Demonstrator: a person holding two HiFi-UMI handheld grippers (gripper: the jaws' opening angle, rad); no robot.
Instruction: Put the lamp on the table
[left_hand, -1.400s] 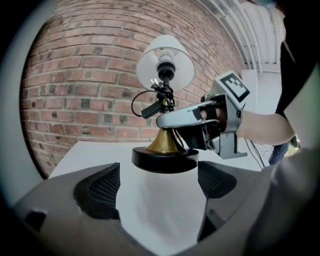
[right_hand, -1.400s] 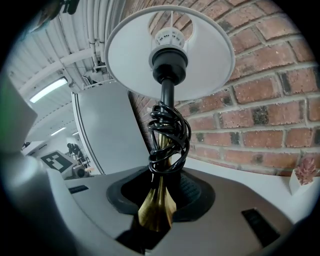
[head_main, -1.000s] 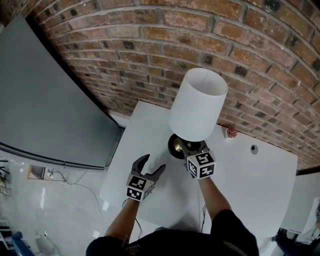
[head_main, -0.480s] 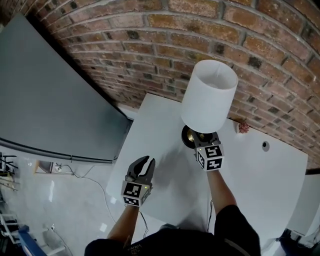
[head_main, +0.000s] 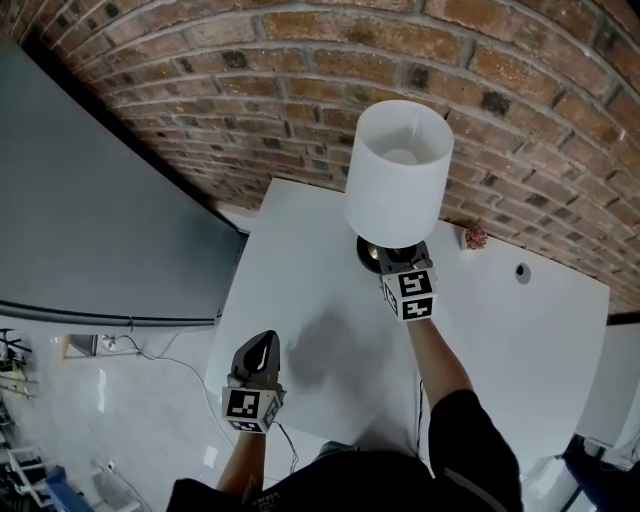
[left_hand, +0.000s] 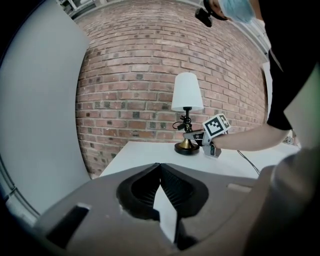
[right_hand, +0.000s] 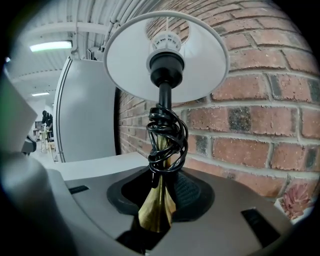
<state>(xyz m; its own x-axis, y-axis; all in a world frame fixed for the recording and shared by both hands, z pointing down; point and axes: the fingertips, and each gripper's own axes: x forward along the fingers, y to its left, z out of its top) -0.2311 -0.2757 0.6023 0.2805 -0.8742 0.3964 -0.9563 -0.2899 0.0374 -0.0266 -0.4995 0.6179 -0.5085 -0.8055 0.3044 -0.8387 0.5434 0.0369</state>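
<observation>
Partly under the shade (head_main: 398, 170), lamp base (head_main: 371, 256)

**Place:** a mock room corner set up inside a larger lab or studio hall. What shows it to you:

- **Brick wall** (head_main: 300, 100): bare, at your 12 o'clock, with the white table (head_main: 500, 340) pushed against it.
- **Grey panel** (head_main: 90, 230): plain and tall, at your 9 o'clock. In the right gripper view it ends at an edge, with open hall beyond.
- **Glossy pale floor** (head_main: 130, 420): at your 8 o'clock, with a loose cable (head_main: 160, 375) trailing across it and odd gear at its margin.
- **Ceiling:** exposed pipes (right_hand: 100, 12) and a strip light (right_hand: 50, 46), industrial rather than domestic.
- **Distant dark figure** (right_hand: 46, 117): far across the hall, too small to tell more.
</observation>
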